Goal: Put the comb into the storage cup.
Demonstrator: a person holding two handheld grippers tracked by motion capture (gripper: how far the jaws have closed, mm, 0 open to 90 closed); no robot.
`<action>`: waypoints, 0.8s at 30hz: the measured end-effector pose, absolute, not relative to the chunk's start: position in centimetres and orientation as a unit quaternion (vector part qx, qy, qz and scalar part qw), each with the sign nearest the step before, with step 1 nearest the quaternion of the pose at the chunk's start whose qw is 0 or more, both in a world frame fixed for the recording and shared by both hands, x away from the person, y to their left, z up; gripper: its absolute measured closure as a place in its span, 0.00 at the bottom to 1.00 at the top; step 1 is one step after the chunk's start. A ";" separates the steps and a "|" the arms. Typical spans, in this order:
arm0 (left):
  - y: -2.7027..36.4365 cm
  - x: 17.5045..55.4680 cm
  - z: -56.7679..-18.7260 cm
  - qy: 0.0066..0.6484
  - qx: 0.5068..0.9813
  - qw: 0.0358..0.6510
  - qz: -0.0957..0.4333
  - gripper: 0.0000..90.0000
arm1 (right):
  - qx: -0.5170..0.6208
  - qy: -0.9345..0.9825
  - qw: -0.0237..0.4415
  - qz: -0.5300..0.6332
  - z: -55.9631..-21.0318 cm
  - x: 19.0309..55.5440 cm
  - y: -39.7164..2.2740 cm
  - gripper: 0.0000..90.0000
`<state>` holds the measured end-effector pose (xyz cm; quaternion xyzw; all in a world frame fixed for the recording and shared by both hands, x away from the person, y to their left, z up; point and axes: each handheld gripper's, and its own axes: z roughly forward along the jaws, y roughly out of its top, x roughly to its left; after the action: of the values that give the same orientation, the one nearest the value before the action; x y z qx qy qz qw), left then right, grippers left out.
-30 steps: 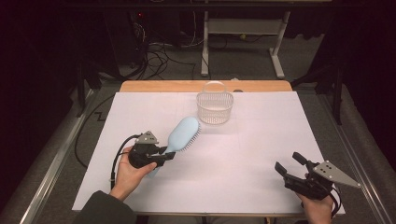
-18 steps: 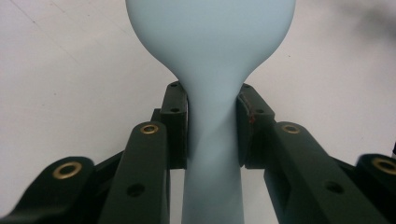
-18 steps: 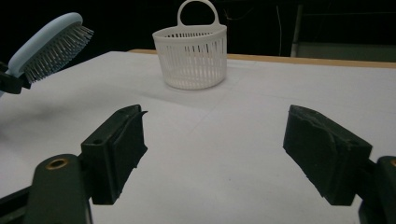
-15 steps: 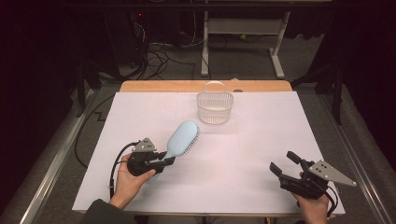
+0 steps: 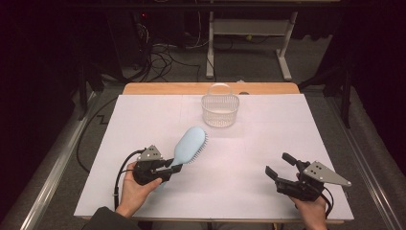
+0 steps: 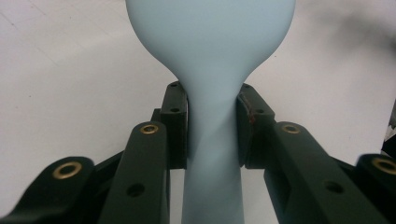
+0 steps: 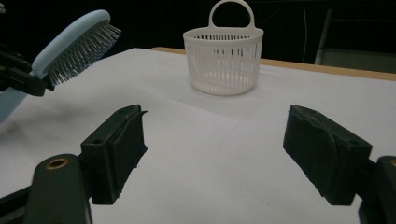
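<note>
left gripper (image 5: 172,168) is keeping its fingers clamped on the brush (image 5: 190,145) handle, drawn back from the basket (image 5: 220,109), while right gripper (image 5: 281,169) is idling wide open, empty.

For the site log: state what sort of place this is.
Probably a lab or recording workspace: a table under a white sheet, cables on the grey floor behind it, a metal stand, and dark surroundings.

White table (image 5: 143,120) bears basket (image 5: 220,111).
</note>
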<state>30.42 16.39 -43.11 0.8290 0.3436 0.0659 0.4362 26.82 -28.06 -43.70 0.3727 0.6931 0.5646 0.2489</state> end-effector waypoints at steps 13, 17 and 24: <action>14.9 29.9 -43.1 0.327 0.835 0.439 0.061 0.77 | 0.347 0.709 0.220 0.574 -43.5 26.9 -25.4 0.22; 14.6 29.8 -43.1 0.324 0.836 0.439 0.061 0.77 | 0.344 0.708 0.215 0.578 -43.5 26.9 -25.0 0.22; 13.9 29.5 -43.1 0.316 0.839 0.439 0.061 0.77 | 0.334 0.714 0.206 0.580 -43.5 26.9 -23.8 0.21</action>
<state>29.53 13.88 -43.07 0.8388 0.3165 0.0612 0.4387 26.93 -23.78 -43.48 0.3342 0.7139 0.5797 0.2063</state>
